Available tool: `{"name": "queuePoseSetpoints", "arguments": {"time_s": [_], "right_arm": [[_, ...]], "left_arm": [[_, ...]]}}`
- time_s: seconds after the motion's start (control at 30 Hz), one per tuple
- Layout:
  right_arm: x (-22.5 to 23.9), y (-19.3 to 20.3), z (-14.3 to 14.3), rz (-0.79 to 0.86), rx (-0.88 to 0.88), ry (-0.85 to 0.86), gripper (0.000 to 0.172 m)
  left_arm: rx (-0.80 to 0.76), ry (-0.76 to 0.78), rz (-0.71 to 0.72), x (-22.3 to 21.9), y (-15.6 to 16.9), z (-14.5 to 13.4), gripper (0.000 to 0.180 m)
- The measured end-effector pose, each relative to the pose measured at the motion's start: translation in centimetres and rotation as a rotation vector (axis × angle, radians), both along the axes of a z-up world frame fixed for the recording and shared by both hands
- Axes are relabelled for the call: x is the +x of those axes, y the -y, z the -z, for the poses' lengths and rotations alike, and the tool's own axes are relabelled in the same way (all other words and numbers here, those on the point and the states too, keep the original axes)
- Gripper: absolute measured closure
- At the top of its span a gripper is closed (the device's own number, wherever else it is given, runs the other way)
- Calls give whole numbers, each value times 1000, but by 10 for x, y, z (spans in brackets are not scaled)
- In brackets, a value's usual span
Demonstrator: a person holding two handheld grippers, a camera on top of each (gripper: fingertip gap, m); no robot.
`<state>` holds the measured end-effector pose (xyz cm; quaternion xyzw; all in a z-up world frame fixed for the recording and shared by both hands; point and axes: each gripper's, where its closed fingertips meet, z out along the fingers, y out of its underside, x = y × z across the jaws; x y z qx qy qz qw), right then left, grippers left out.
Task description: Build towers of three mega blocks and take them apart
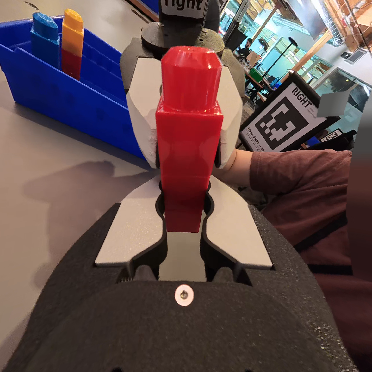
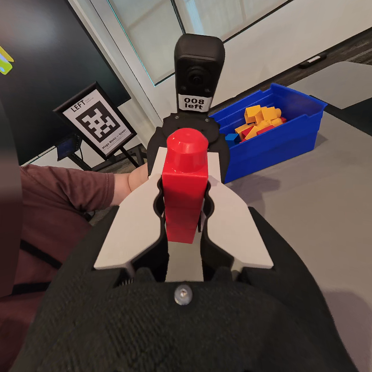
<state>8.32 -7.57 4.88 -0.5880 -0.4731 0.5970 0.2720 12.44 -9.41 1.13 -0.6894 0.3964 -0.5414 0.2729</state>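
A glossy red plastic tower of stacked mega blocks point(image 1: 188, 145) stands upright on the grey tabletop point(image 1: 60, 161), just in front of the blue plastic bin point(image 1: 66, 100) and gripped from two opposite sides. The left gripper point(image 1: 184, 199) pinches the tower's lower part, its black pads pressed against both red flanks. The right gripper point(image 1: 186, 149) faces it from the far side of the tower and clamps the block above, its white fingers point(image 1: 141, 124) closed on that block's sides. A seam between two blocks runs just above the left gripper's fingertips, so each gripper appears to hold a separate block.

This looks like either the pressing-on of a block or the start of pulling one off; the pictures alone do not settle which. Either way, the next move calls for one gripper to hold steady as an anchor while the other travels straight along the tower's axis, without twisting. Another stack, orange over red point(image 1: 72, 46), stands inside the bin behind the tower.
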Motion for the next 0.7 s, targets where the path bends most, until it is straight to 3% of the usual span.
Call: {"name": "queuePoseSetpoints", "arguments": {"time_s": [0.23, 0.33, 0.47, 0.53, 0.6, 0.7], "right_arm": [[-2, -3, 3, 9, 4, 3, 135], [0, -5, -4, 30, 26, -11, 135], [25, -14, -32, 111, 121, -49, 135], [58, -27, -58, 223, 218, -75, 135], [110, -52, -80, 443, 378, -57, 135], [201, -97, -85, 813, 543, 54, 135]], "left_arm": [[10, -35, -19, -4, -4, 4, 145], [49, 29, -61, -3, -10, -6, 144], [115, 81, -110, -15, -17, -21, 115], [160, 107, -107, -22, -13, -35, 107], [214, 115, -113, -27, -8, -47, 105], [271, 88, -132, -33, -4, -55, 104]]}}
